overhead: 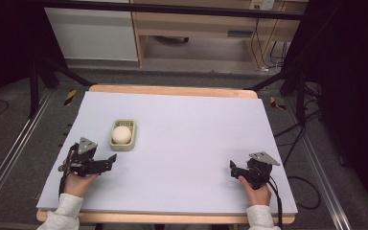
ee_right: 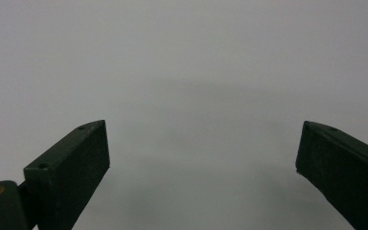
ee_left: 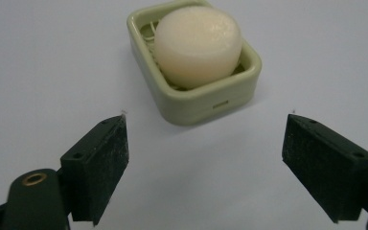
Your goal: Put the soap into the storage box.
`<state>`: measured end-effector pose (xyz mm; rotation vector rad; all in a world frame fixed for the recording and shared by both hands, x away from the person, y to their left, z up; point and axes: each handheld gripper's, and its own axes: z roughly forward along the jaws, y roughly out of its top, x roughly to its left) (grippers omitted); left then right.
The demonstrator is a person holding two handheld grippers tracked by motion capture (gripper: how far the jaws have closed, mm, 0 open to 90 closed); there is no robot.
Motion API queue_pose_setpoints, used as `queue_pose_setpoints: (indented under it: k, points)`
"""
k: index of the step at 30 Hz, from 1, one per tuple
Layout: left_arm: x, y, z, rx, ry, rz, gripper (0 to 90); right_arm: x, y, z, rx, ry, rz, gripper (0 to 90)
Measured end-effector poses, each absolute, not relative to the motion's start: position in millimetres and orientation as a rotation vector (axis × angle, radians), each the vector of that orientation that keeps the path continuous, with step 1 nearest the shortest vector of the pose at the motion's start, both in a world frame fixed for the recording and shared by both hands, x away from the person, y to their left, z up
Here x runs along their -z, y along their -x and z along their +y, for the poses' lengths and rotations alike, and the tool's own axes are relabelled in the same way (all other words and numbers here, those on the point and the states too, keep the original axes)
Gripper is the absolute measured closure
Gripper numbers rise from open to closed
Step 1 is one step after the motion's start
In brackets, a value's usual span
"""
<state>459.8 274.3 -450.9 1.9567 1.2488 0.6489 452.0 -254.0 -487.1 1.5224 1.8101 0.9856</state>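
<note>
A pale green soap dish (overhead: 123, 143) sits left of centre on the white table, holding a round cream soap bar (overhead: 121, 134). My left gripper (overhead: 110, 161) rests just in front of it, held by a hand at the table's left, jaws open and empty. In the left gripper view the soap bar (ee_left: 197, 45) lies in the soap dish (ee_left: 206, 98) just beyond the left gripper (ee_left: 206, 143). My right gripper (overhead: 233, 168) rests near the front right, open with nothing between its jaws. In the right gripper view the right gripper (ee_right: 203, 148) faces bare white surface.
The white board (overhead: 196, 129) covers a wooden table (overhead: 172, 90). Black frame legs (overhead: 33, 91) stand at the back left and back right. Cables (overhead: 306, 191) trail off the right side onto the floor. A wooden desk (overhead: 196, 28) stands behind.
</note>
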Motion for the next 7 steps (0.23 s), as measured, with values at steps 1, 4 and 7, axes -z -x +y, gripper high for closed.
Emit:
queue_pose_setpoints:
  k: [1,4,7]
  points:
    - [452.6,-457.6,275.0,-0.647,-1.958,1.251,15.0,487.1,-452.0,-254.1,-0.986,-1.523,1.81,4.8]
    - [456.7,-453.8,278.0,-0.663,-1.973,1.257,14.4,487.1,-451.9,-254.0,-0.985,-1.521,1.81,4.8]
    - [459.2,-452.3,282.2,-0.665,-1.974,1.273,14.3,487.1,-452.0,-254.1,-0.985,-1.525,1.809,4.7]
